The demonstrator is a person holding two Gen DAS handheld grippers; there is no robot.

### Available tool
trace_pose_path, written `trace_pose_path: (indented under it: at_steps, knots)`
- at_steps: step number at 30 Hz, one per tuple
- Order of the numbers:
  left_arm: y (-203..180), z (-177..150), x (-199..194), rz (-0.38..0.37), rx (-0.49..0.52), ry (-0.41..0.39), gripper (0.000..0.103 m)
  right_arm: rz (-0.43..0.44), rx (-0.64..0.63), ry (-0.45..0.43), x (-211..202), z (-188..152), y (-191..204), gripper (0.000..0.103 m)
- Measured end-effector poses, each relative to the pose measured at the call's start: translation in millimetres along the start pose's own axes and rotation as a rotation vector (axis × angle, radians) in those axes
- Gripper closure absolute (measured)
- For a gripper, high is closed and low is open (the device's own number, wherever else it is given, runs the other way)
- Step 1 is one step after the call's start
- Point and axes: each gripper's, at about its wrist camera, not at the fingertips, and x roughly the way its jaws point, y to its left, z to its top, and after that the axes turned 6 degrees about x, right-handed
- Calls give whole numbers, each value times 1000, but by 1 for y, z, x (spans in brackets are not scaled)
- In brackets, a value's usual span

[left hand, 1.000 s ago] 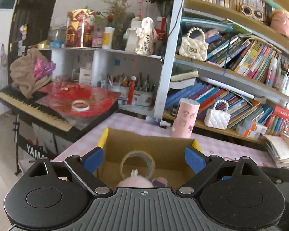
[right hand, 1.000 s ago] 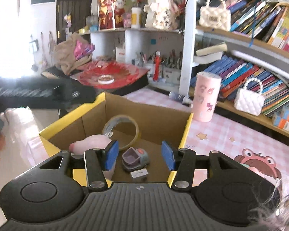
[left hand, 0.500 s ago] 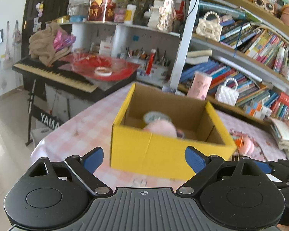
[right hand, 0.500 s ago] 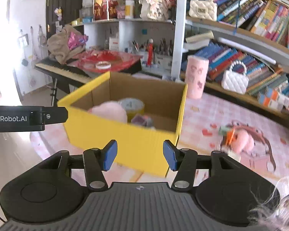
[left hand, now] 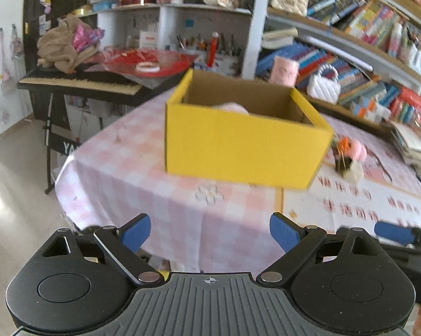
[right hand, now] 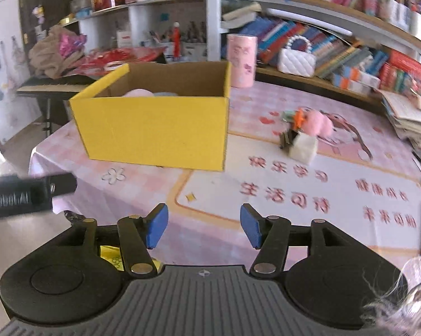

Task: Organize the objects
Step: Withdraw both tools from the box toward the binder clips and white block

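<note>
My left hand-held gripper (left hand: 209, 233) hangs spread and empty at the table's (right hand: 308, 196) near edge, the yellow box (right hand: 154, 131) sits far left with a pink plush (right hand: 137, 93) inside, and my right hand-held gripper (right hand: 204, 229), its jaws just opening, holds nothing, with small toys (right hand: 305, 134) far right.

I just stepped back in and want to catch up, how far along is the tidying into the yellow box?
Partly done: the yellow box already holds a pink soft item and something more behind it. Nothing is in hand: the left gripper and right gripper are both open and empty, the right jaws having just opened wider. Left: the pink plush cluster and white block on the tablecloth.
</note>
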Motion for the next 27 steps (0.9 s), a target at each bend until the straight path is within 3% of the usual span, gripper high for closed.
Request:
trace_pose_path:
  at_steps: [27]
  knots:
    - [-45, -22, -25, -155, 120, 2, 9, -165, 104, -28, -57, -44, -38, 39]
